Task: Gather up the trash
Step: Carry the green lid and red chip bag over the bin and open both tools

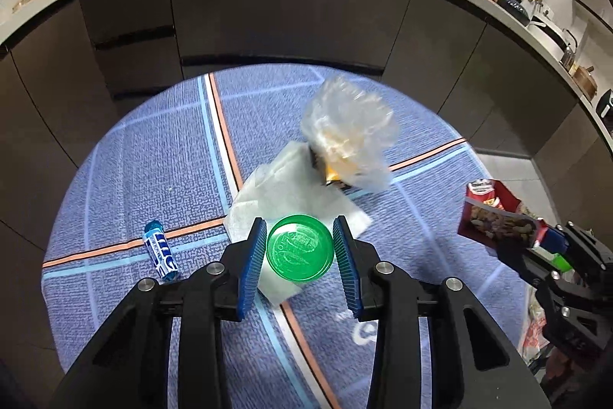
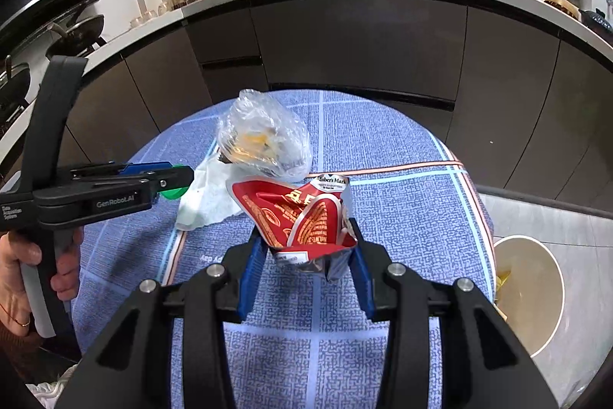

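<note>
My left gripper point(image 1: 300, 242) is shut on a round green lid point(image 1: 299, 248) and holds it above a white paper napkin point(image 1: 283, 194) on the round blue table. My right gripper point(image 2: 306, 252) is shut on a crumpled red snack bag point(image 2: 302, 213), lifted off the table; the bag also shows at the right of the left wrist view point(image 1: 498, 221). A crumpled clear plastic bag point(image 1: 348, 137) with yellow scraps lies behind the napkin. A blue and white candy roll point(image 1: 161, 252) lies on the table to the left of my left gripper.
A beige trash bin point(image 2: 530, 294) stands on the floor to the right of the blue tablecloth point(image 2: 402, 217). Dark kitchen cabinets point(image 2: 345, 41) under a white counter run behind the table. The left gripper point(image 2: 172, 179) shows at the left of the right wrist view.
</note>
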